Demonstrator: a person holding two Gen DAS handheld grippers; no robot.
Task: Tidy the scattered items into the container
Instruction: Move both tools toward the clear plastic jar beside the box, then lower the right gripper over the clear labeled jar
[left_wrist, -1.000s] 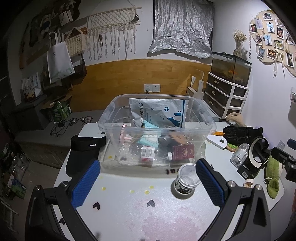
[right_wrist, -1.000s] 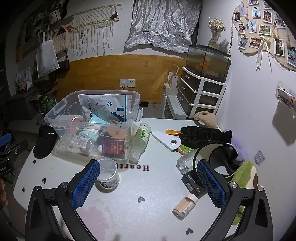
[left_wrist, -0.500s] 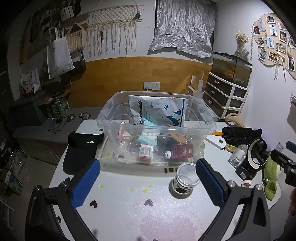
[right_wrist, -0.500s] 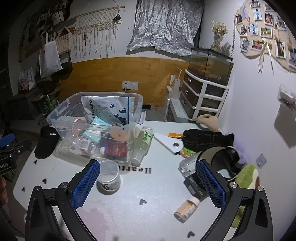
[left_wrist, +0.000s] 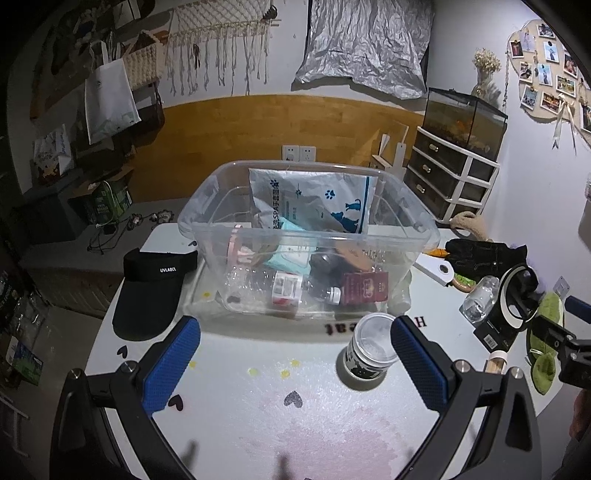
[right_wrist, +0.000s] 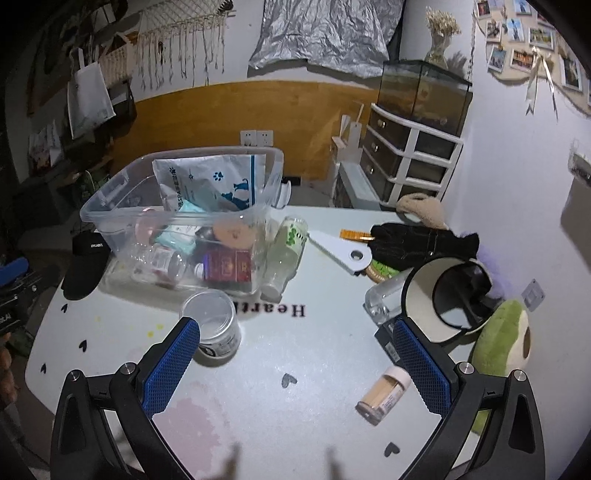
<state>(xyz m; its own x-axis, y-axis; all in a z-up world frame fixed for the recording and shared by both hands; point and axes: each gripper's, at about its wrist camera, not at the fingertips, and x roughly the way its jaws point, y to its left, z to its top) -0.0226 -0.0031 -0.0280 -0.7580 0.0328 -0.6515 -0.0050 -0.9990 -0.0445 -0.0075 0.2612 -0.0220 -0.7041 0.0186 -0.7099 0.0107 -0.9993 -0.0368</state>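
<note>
Dim room with wood-panelled wall; white round tabletop (left_wrist: 258, 424) printed with small dark hearts. At the far middle, a clear rectangular plastic storage bin (left_wrist: 306, 236), already holding a pet-print pouch, bottles and a maroon booklet. Left of the bin, touching its near corner, a black cloth visor cap (left_wrist: 151, 291). Right of the bin, well apart: a black glove (right_wrist: 421, 243), a green plush toy (right_wrist: 498, 339), a round cream-rimmed mirror (right_wrist: 443, 302).

Just in front of the bin's near wall, upright, a squat white jar with a clear lid and dark printed label (left_wrist: 369, 347). From the left gripper (left_wrist: 295, 365), ahead and right, beside the right-hand pad. From the right gripper (right_wrist: 295, 362), ahead and left, beside the left-hand pad. Equally near both, by the look of it. No long axis to align to; round, short, likely an easy side pinch.

Both grippers spread wide, holding nothing.

Nearest the right gripper's right-hand pad, lying on its side, a small beige cylindrical bottle (right_wrist: 384, 395), long axis diagonal.
</note>
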